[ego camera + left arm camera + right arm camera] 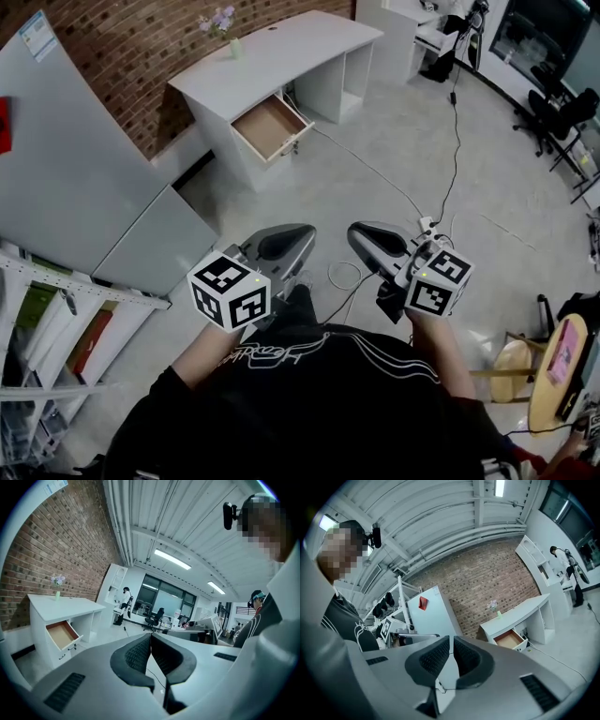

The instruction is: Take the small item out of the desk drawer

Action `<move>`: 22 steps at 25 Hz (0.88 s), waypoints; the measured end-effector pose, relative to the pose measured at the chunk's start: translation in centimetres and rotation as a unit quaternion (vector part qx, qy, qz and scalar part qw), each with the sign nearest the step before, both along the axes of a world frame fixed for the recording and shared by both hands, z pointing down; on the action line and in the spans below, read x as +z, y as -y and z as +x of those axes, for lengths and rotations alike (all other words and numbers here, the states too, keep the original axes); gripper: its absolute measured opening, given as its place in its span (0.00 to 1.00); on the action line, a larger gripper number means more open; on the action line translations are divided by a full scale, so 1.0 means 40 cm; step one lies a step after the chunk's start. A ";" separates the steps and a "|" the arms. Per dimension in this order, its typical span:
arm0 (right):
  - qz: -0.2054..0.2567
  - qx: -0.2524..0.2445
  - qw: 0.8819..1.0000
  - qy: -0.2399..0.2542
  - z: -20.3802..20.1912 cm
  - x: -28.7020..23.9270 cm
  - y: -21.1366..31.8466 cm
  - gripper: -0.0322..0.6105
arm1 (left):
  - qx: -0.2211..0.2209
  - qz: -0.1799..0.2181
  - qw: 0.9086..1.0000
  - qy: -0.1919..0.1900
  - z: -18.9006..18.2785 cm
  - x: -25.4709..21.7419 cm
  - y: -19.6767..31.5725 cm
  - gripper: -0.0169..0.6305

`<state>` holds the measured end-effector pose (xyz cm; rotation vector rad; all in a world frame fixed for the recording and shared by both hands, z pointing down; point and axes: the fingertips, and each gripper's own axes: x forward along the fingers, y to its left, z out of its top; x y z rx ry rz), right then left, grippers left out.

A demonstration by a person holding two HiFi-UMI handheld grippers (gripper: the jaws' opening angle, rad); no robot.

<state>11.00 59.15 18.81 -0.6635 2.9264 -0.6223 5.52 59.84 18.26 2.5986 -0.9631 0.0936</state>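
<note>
Two pairs of jaws are clenched shut on nothing. The left gripper (pixel 151 636) has its ribbed pads (pixel 138 655) pressed together at the tips, and the right gripper (pixel 451 639) closes its own the same way, with only air between them. Both are held side by side just in front of the person's chest, noses pointing away. The left marker cube (pixel 230 289) and the right marker cube (pixel 439 281) sit nearest the body, above the grey floor (pixel 441 159). A white cable (pixel 375 173) runs across that floor toward the desk (pixel 281 47). This white desk stands against the brick wall (pixel 141 56), well apart from both grippers. Its drawer (pixel 269 127) is open, brown bottom showing. The small item cannot be made out inside it from this far off. A vase of pale flowers (pixel 225 28) stands on the desk top, beyond the drawer.
</note>
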 end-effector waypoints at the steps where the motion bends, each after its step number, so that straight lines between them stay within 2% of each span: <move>1: -0.001 0.002 1.000 0.000 0.000 0.006 0.013 0.14 | 0.000 -0.001 1.000 -0.001 -0.002 0.007 0.013 0.06; 7: -0.006 0.010 1.000 -0.003 -0.027 0.044 0.124 0.14 | 0.003 -0.005 1.000 -0.004 -0.037 0.048 0.126 0.06; 13: -0.021 0.012 1.000 -0.006 -0.063 0.104 0.303 0.14 | 0.004 -0.021 1.000 -0.004 -0.078 0.112 0.306 0.06; 17: -0.043 0.017 0.999 -0.009 -0.106 0.134 0.481 0.14 | 0.003 -0.043 0.999 -0.008 -0.129 0.145 0.489 0.06; 22: -0.075 0.024 0.997 -0.011 -0.204 0.155 0.784 0.14 | 0.009 -0.076 0.997 -0.007 -0.228 0.173 0.793 0.06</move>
